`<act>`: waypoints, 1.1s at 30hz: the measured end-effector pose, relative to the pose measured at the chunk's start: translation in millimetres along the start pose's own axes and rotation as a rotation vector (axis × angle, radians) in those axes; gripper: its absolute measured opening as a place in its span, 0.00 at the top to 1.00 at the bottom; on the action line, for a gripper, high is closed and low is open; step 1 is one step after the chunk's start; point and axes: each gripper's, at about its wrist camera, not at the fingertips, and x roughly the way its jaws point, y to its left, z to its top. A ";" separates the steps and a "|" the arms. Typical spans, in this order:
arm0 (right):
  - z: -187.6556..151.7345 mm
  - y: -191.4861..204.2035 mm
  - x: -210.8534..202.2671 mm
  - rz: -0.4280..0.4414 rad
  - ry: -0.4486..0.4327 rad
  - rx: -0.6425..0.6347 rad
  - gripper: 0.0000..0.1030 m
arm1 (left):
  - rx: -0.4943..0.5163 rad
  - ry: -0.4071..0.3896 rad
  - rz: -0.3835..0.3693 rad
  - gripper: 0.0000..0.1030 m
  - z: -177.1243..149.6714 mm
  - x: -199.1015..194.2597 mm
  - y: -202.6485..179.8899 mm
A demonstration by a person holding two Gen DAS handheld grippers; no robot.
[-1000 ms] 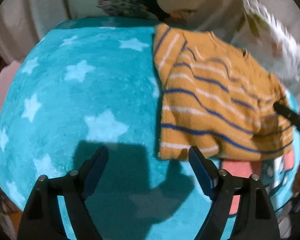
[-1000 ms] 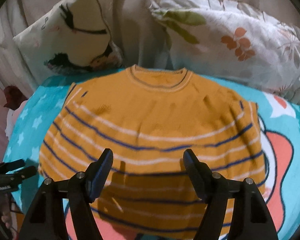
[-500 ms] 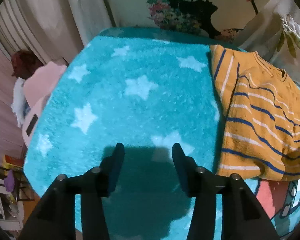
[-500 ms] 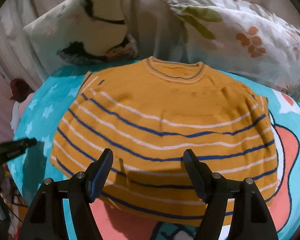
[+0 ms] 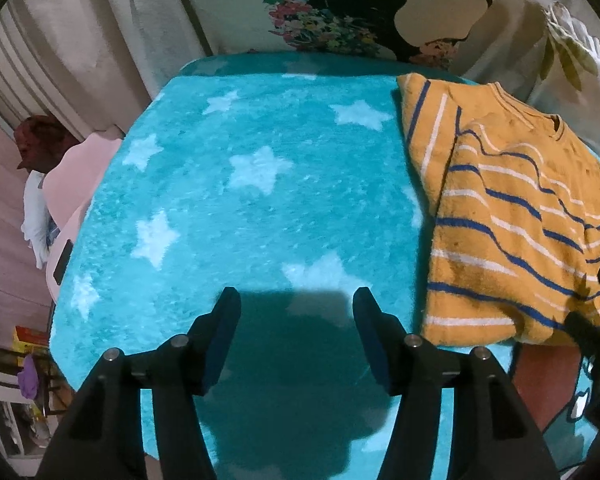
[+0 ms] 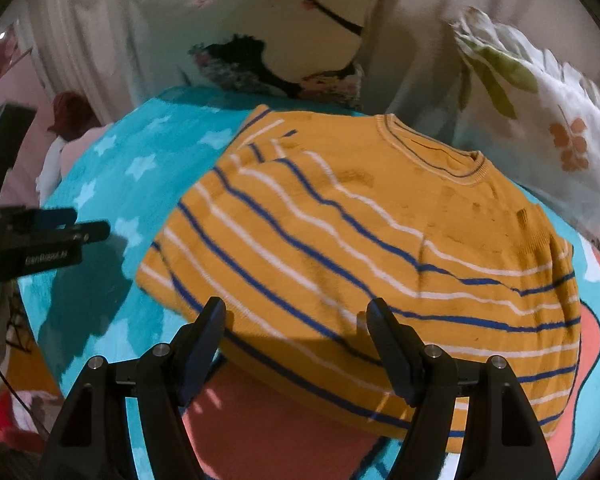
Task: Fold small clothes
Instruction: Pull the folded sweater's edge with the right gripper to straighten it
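Note:
An orange sweater (image 6: 380, 248) with blue and white stripes lies folded on a teal star-patterned blanket (image 5: 240, 200). In the left wrist view the sweater (image 5: 512, 220) lies at the right. My left gripper (image 5: 296, 312) is open and empty, above bare blanket to the left of the sweater. My right gripper (image 6: 296, 320) is open and empty, hovering just above the sweater's near hem. The left gripper also shows at the left edge of the right wrist view (image 6: 60, 236).
Two printed pillows (image 6: 260, 40) (image 6: 540, 112) lean against the wall behind the sweater. A pink item with a dark red cap (image 5: 56, 160) sits off the blanket's left edge. The blanket's left and near edges drop off toward floor clutter (image 5: 28, 360).
My left gripper has swung left away from the sweater and its jaws have narrowed, still open. My right gripper has drifted slightly left and turned; the sweater lies unchanged.

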 end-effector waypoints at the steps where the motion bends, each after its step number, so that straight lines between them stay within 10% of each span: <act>1: -0.5 0.8 -0.1 0.000 0.003 -0.004 0.25 | 0.004 0.000 -0.001 0.43 0.2 0.6 -0.9; 33: -14.4 30.8 19.3 0.003 0.051 -0.088 0.25 | 0.041 0.046 -0.057 0.41 12.1 26.6 -16.2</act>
